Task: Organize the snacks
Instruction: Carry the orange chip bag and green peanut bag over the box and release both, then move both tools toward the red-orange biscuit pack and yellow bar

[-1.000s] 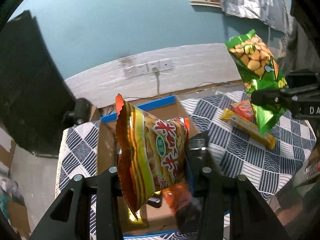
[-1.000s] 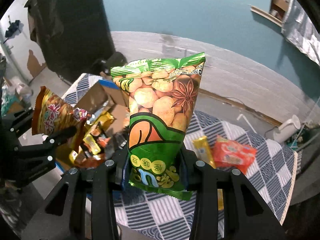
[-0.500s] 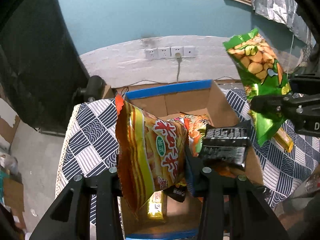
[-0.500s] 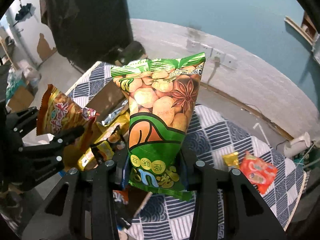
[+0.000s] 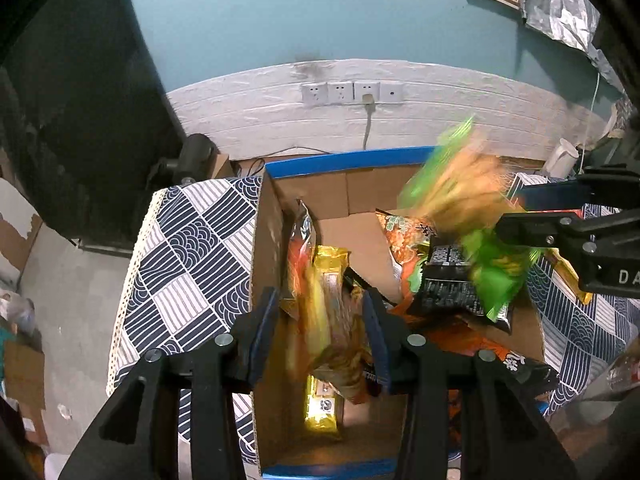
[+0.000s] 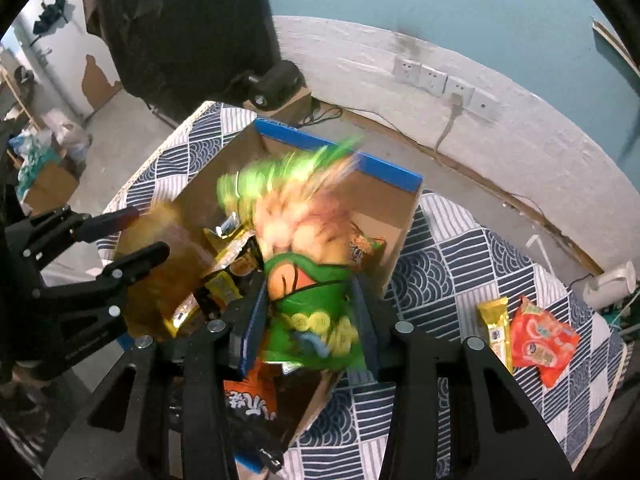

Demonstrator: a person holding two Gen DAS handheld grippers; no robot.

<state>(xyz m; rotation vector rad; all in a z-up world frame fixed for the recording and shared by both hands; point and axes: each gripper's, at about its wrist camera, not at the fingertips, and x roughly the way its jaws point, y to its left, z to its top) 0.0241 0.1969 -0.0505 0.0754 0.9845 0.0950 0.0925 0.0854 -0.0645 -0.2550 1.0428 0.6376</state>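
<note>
Snacks fill an open cardboard box [image 5: 264, 248] with blue-taped rims, which stands on a table covered by a navy-and-white patterned cloth [image 5: 192, 264]; the table is set near a wall that is teal above and white below, carrying a row of white sockets [image 5: 352, 92] with one plug and cable hanging down. A dark hanging sheet [image 6: 180, 20] covers the far left of the room, and a bare concrete floor lies beside the table. The left gripper [image 5: 320, 332] hangs over the box with its jaws parted; between them an orange-and-yellow snack bag [image 5: 320, 320] appears heavily blurred, and whether the pads touch it cannot be told. The right gripper [image 6: 308, 320] also stands over the box with jaws parted; the green bag of peanuts [image 6: 308, 300] sits between them, its lower green part fairly sharp and its upper part smeared by blur, so contact cannot be judged. Inside the box lie a yellow bar wrapper [image 5: 320, 404], a black packet with white print [image 5: 448, 280] and an orange bag with floral print [image 5: 404, 228]. On the cloth to the right of the box, well apart from it, a red-orange pouch [image 6: 544, 340] lies just beside a yellow bar [image 6: 496, 332].
</note>
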